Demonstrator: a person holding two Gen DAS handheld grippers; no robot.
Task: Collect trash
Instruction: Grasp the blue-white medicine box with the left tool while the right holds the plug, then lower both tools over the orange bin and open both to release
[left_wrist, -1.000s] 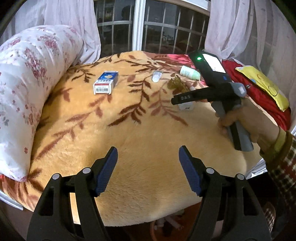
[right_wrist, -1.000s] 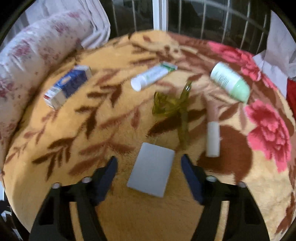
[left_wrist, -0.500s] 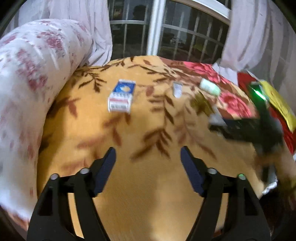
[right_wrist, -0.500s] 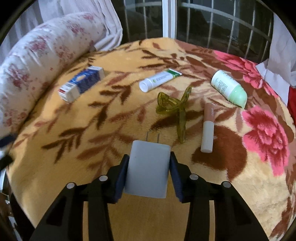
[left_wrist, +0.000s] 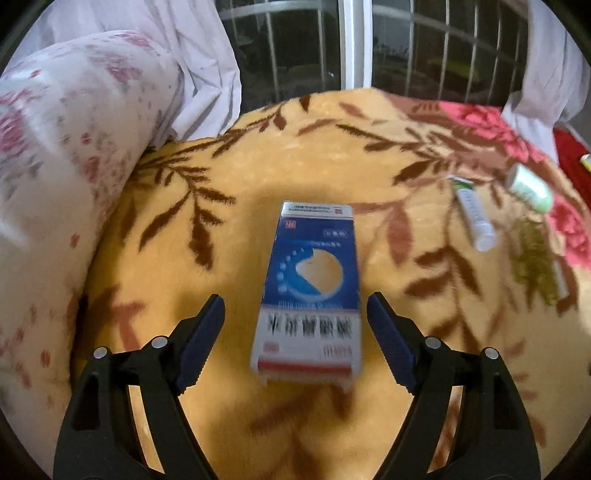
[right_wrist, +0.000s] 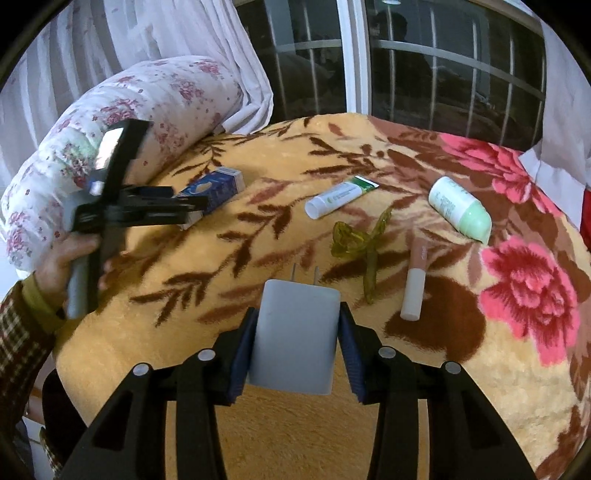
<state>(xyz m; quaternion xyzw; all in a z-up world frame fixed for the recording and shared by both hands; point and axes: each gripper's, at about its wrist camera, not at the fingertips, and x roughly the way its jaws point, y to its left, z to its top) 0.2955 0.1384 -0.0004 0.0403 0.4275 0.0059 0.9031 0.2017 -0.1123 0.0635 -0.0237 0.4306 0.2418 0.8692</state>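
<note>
While the left gripper (left_wrist: 295, 332) stands wide open, the blue medicine box (left_wrist: 314, 288) lies between its fingers on the floral blanket (left_wrist: 240, 177), untouched. Right view: right gripper (right_wrist: 295, 350) clamps the white charger plug (right_wrist: 295, 339) near the blanket's front edge.

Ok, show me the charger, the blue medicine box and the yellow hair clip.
charger (right_wrist: 295, 332), right wrist view, flat white face.
blue medicine box (left_wrist: 312, 273), left wrist view, blue top panel.
yellow hair clip (right_wrist: 354, 243), right wrist view, looped handles.
</note>
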